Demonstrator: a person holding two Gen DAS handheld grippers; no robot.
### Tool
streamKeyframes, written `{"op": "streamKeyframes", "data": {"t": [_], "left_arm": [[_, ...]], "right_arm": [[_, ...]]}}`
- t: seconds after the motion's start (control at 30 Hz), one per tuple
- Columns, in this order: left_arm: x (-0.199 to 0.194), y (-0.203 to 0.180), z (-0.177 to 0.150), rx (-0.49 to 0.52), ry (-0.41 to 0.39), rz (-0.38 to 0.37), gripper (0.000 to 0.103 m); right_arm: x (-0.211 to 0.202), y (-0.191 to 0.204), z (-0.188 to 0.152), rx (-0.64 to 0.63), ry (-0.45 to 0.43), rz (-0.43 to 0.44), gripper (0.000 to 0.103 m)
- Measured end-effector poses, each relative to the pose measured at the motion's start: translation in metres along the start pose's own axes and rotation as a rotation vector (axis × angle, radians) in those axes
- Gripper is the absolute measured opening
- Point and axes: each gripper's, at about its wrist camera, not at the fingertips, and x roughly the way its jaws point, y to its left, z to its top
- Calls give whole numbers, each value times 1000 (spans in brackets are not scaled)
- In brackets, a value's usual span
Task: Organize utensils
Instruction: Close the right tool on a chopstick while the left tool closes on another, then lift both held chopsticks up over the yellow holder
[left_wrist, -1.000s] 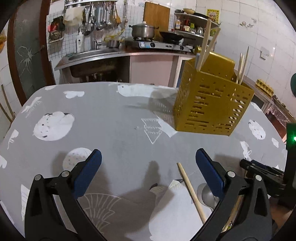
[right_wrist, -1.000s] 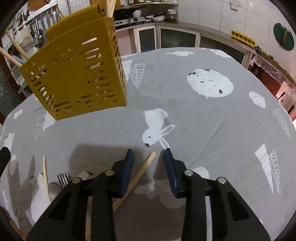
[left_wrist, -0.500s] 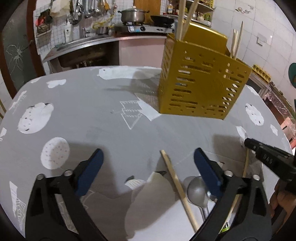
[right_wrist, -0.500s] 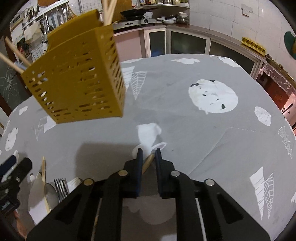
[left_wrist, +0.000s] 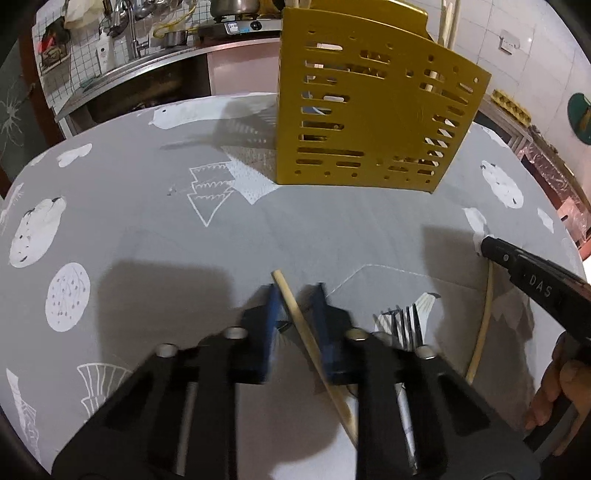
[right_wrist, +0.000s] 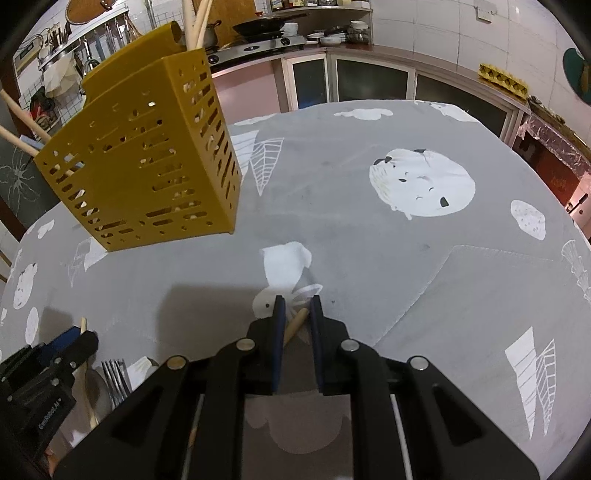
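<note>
A perforated yellow utensil holder (left_wrist: 369, 110) (right_wrist: 147, 166) stands on the grey tablecloth with several chopsticks in it. My left gripper (left_wrist: 297, 295) is low over the cloth. Its jaws are closing on a wooden chopstick (left_wrist: 295, 317) that lies slanted between the blue pads. My right gripper (right_wrist: 297, 306) is shut on the end of a pale chopstick (right_wrist: 295, 326) (left_wrist: 484, 314) that lies on the cloth. A fork (left_wrist: 402, 325) (right_wrist: 116, 380) and a spoon (right_wrist: 94, 384) rest between the two grippers.
A person's hand (left_wrist: 554, 387) holds the right gripper at the near table edge. Behind the round table (right_wrist: 406, 258) run a sink counter (left_wrist: 147, 70), a stove with a pot (right_wrist: 258, 40) and low cabinets (right_wrist: 369, 85).
My left gripper came forward and down over the wooden chopstick, and its jaws went from wide open to nearly together around it. The right gripper's jaws closed on the pale chopstick.
</note>
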Motion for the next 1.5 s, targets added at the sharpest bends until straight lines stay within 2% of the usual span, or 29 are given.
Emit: {"op": "streamKeyframes", "data": {"t": [0.13, 0.43, 0.73, 1.1, 1.33, 1.5], "left_arm": [[1, 5, 5, -37, 6, -28, 10], [-11, 9, 10, -44, -50, -17, 7], [-66, 14, 26, -31, -211, 14, 4], [-126, 22, 32, -35, -371, -19, 4], [-152, 15, 29, -13, -470, -18, 4], [-162, 13, 25, -2, -528, -12, 4]], "right_arm": [[0, 0, 1, 2, -9, 4, 13], [-13, -5, 10, 20, -56, 15, 12], [-55, 1, 24, 6, -177, 41, 6], [-118, 10, 30, -37, -344, 90, 6], [-154, 16, 27, -87, -494, 88, 6], [-169, 17, 22, -92, -563, 97, 6]]}}
